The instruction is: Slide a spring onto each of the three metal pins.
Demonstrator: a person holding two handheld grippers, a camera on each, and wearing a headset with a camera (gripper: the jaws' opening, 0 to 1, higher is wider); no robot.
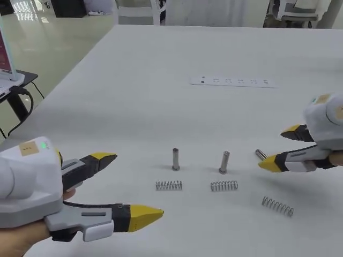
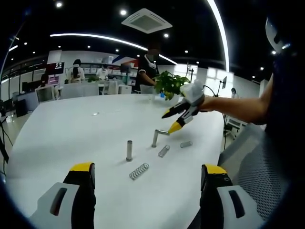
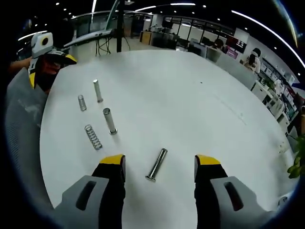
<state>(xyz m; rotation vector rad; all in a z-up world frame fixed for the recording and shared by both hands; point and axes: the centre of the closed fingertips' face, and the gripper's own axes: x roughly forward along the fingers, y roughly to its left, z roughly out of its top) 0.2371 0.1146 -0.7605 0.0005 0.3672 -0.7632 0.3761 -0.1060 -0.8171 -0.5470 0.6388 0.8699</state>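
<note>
Holding two grippers over the white table (image 1: 161, 80), we list:

- Left gripper (image 1: 136, 184): near left, jaws apart, empty.
- Right gripper (image 1: 271, 150): right side, jaws apart, flanking the third pin (image 1: 260, 155), which lies flat.
- Left pin (image 1: 175, 159) and middle pin (image 1: 224, 161): standing at centre.
- Left spring (image 1: 169, 185), middle spring (image 1: 224, 186) and right spring (image 1: 277, 205): each lying loose just near of a pin.

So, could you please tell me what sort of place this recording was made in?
Probably an open-plan office: a large white table, people beyond it, a ceiling air-conditioning unit and a potted plant.
</note>
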